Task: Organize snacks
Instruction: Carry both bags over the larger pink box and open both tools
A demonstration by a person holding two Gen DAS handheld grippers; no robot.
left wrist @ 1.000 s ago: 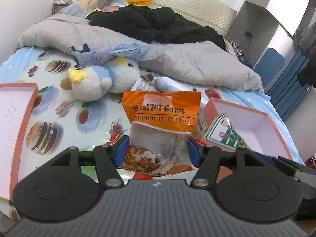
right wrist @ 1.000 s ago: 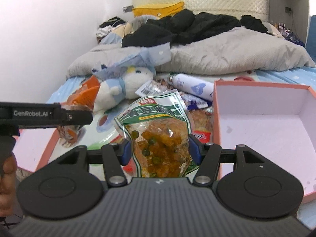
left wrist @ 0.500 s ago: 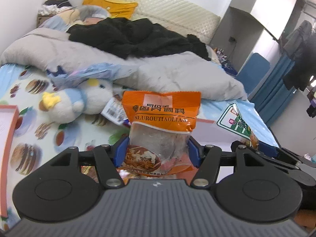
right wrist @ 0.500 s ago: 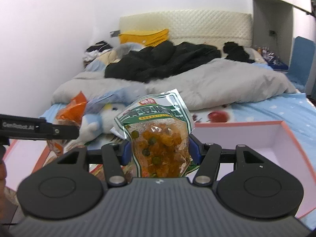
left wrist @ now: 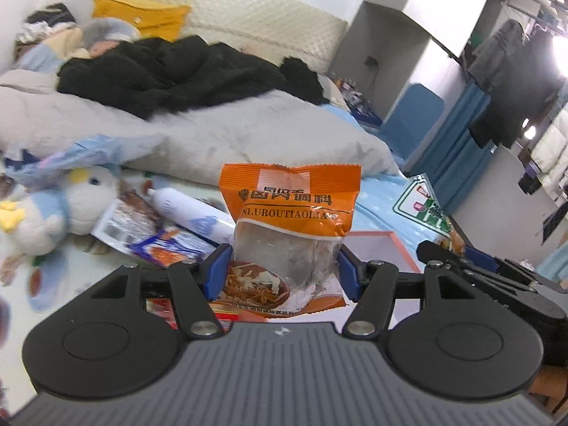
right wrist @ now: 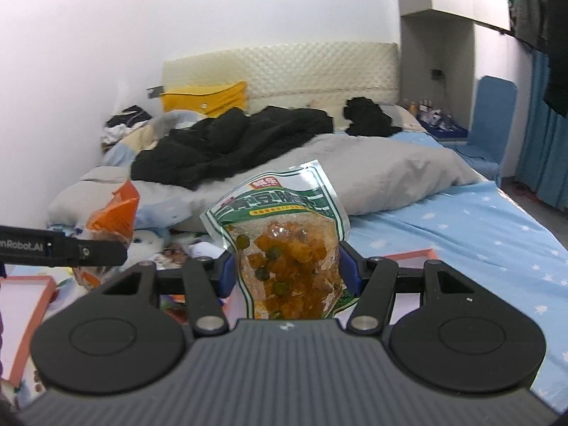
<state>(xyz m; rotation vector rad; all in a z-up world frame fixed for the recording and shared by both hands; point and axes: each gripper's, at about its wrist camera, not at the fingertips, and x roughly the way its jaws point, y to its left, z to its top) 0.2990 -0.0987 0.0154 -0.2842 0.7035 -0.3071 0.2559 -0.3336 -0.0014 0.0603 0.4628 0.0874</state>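
My left gripper (left wrist: 284,269) is shut on an orange seasoning packet (left wrist: 289,213) and holds it upright above the bed. My right gripper (right wrist: 287,273) is shut on a green-and-clear snack pouch (right wrist: 284,245) with orange chunks inside. In the left wrist view the right gripper's side and its green pouch (left wrist: 422,206) show at the right, over a pink open box (left wrist: 376,248). In the right wrist view the left gripper arm (right wrist: 60,248) and its orange packet (right wrist: 113,213) show at the left. Loose snack packets (left wrist: 167,248) lie on the bed.
A penguin plush toy (left wrist: 53,206) and a white spray bottle (left wrist: 191,213) lie on the printed sheet. A grey duvet (left wrist: 198,135) with black clothes fills the back of the bed. A second pink box (right wrist: 21,305) lies at the left. A blue chair (right wrist: 491,117) stands right.
Both grippers have risen and tilted upward with their packets still held. The bed and the pink boxes have dropped lower in both views. The left view has swung to the right.
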